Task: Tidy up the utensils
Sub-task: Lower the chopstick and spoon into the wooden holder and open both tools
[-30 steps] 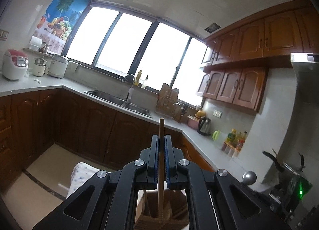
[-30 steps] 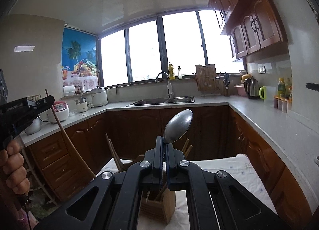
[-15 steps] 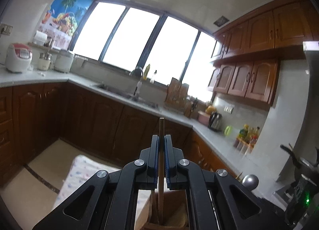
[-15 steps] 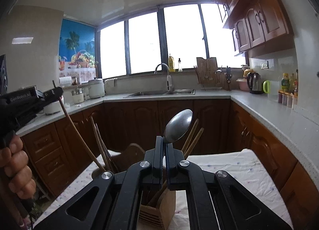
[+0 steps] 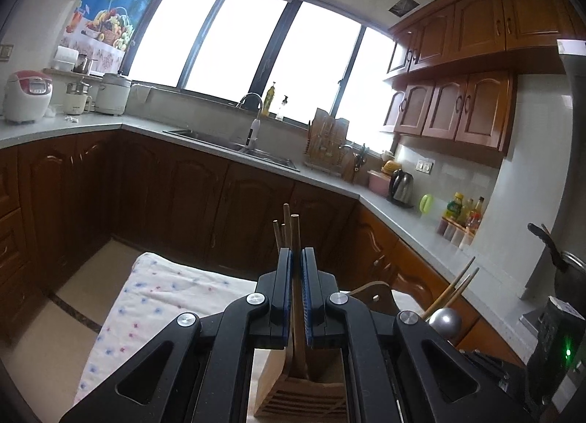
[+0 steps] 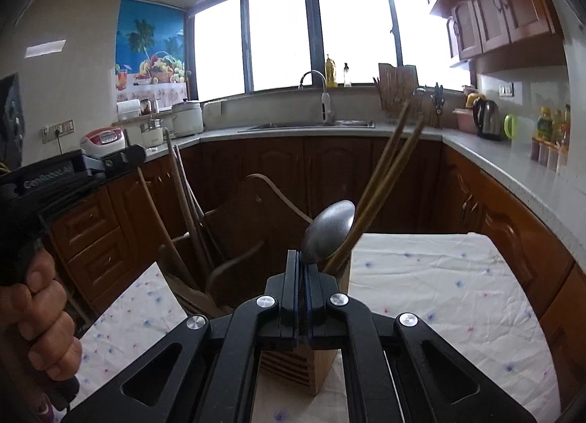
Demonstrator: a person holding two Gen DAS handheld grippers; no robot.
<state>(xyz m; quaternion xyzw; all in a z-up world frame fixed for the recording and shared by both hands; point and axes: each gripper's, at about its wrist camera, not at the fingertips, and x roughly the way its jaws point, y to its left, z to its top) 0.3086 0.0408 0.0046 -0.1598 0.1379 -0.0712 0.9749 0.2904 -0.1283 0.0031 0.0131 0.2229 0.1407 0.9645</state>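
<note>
Chopstick [image 5: 295, 240] pinched between left fingers [image 5: 285, 276]; spoon [image 6: 327, 232] between right fingers [image 6: 292, 276].

A kettle [image 5: 401, 186] and rice cooker [image 5: 27, 95] sit on the countertop [image 5: 403, 219].

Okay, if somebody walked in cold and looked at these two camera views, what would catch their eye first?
Probably the metal spoon, bowl up, pinched in the right gripper just above the wooden utensil holder on the flowered tablecloth. Next, the left gripper closed on a wooden chopstick standing in that holder. Behind both, the bright windows over the sink wash out the background.
</note>
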